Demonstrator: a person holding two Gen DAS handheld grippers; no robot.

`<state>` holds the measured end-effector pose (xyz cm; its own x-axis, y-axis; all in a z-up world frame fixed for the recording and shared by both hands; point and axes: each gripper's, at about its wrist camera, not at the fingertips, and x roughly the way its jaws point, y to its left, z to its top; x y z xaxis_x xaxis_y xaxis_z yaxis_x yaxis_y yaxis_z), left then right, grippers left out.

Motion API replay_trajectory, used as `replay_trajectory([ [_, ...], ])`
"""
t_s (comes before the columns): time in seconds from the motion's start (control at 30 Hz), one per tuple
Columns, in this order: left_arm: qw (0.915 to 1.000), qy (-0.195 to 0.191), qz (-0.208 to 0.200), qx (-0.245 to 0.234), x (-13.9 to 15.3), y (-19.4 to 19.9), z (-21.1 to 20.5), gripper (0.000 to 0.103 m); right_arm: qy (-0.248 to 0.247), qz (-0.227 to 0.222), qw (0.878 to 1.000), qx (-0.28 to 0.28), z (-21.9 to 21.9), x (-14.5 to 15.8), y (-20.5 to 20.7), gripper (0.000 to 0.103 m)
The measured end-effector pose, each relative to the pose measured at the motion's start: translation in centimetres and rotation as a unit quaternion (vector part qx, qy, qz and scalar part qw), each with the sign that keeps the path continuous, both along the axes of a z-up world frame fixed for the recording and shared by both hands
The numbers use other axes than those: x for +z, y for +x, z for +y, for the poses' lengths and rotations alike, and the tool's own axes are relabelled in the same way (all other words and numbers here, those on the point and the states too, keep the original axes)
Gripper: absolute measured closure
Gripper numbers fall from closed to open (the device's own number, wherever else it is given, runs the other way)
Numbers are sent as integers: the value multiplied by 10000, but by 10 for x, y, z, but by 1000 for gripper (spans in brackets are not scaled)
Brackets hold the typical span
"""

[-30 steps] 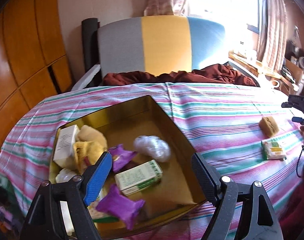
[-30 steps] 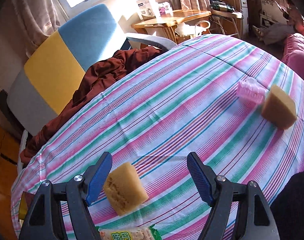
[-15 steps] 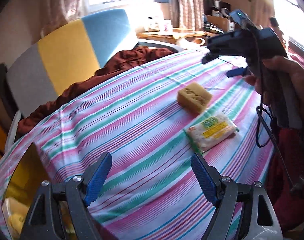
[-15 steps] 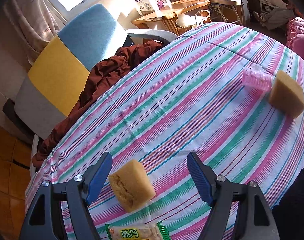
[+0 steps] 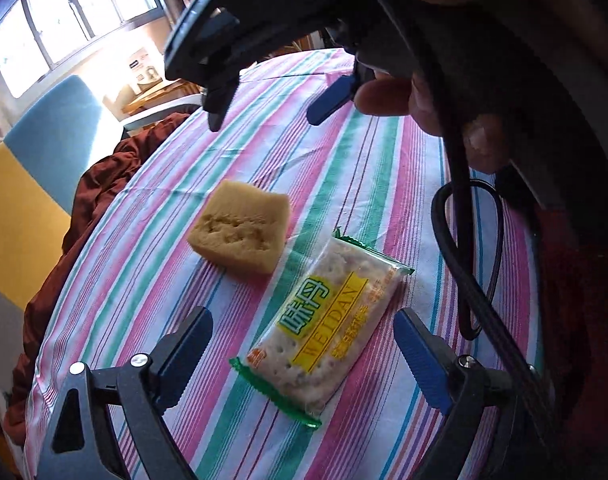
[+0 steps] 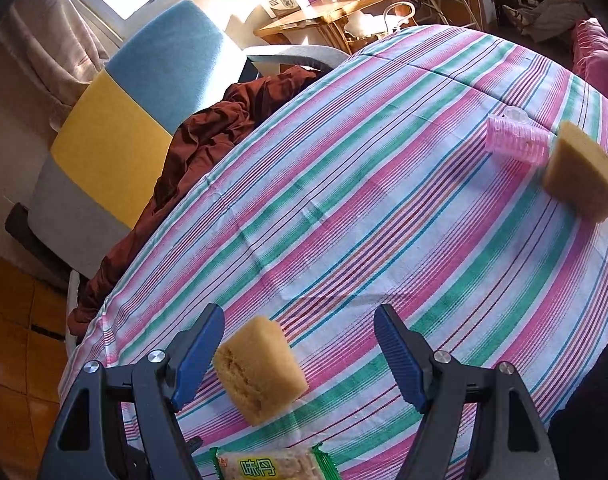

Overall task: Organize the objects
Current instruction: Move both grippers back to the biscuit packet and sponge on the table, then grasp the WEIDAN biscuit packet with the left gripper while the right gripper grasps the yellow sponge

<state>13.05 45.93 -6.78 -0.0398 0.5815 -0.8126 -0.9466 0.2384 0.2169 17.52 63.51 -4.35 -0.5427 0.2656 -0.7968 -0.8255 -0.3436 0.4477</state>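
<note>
A cracker packet [image 5: 327,328] in clear wrap with green ends lies on the striped tablecloth [image 5: 343,160]. My left gripper [image 5: 304,356] hovers over it, jaws opening, the packet lying between the fingers without either pad pressing on it. A yellow sponge block [image 5: 240,232] sits just beyond. In the right wrist view that sponge block [image 6: 260,370] lies between the fingers of my right gripper [image 6: 298,354], nearer the left pad, which stands open above it. The packet's end [image 6: 272,466] shows at the bottom edge. The right gripper [image 5: 276,104] hangs at the top of the left wrist view.
A second sponge block [image 6: 579,172] and a pink ribbed roller [image 6: 517,140] lie at the far right of the table. A blue, yellow and grey chair [image 6: 136,120] with a maroon cloth [image 6: 208,140] stands behind. A black cable [image 5: 463,260] and a hand [image 5: 403,92] are close on the right.
My left gripper swung away from the gold box, across the table to the cracker packet, and its jaws spread wider. The right gripper stayed over the sponge block.
</note>
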Motion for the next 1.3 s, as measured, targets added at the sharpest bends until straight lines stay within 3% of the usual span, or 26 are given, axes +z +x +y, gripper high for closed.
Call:
replay_trajectory([
  [0.17, 9997, -93, -237, -53, -11, -3, 17, 11, 9, -134, 9999, 40, 1, -2, -3, 25],
  [0.27, 9956, -244, -904, 103, -15, -12, 19, 37, 7, -217, 9997, 67, 2, -4, -5, 25],
  [0.37, 9906, -209, -1261, 482, -16, -21, 11, 50, 32, -312, 9994, 160, 1, -6, -10, 25],
  [0.47, 9848, -148, -1431, 974, -14, -28, -5, 51, 108, -433, 9985, 328, -3, -7, -17, 25],
  [0.63, 9753, -15, -1250, 1823, -13, -35, -42, 51, 247, -580, 9942, 877, -15, -8, -38, 25],
  [0.8, 9543, 235, -1325, 2669, -15, -45, -84, 51, 468, -966, 9829, 1494, -32, -14, -64, 25],
  [1.1, 9440, 487, -1436, 2931, -20, -53, -96, 50, 499, -1717, 9656, 1889, -40, -38, -81, 25],
  [1.2, 9415, 527, -1483, 2981, -22, -55, -94, 50, 441, -1767, 9623, 2022, -42, -43, -85, 42],
  [1.3, 9411, 586, -1437, 3003, -22, -53, -95, 51, 566, -1839, 9572, 2160, -48, -44, -88, 47],
])
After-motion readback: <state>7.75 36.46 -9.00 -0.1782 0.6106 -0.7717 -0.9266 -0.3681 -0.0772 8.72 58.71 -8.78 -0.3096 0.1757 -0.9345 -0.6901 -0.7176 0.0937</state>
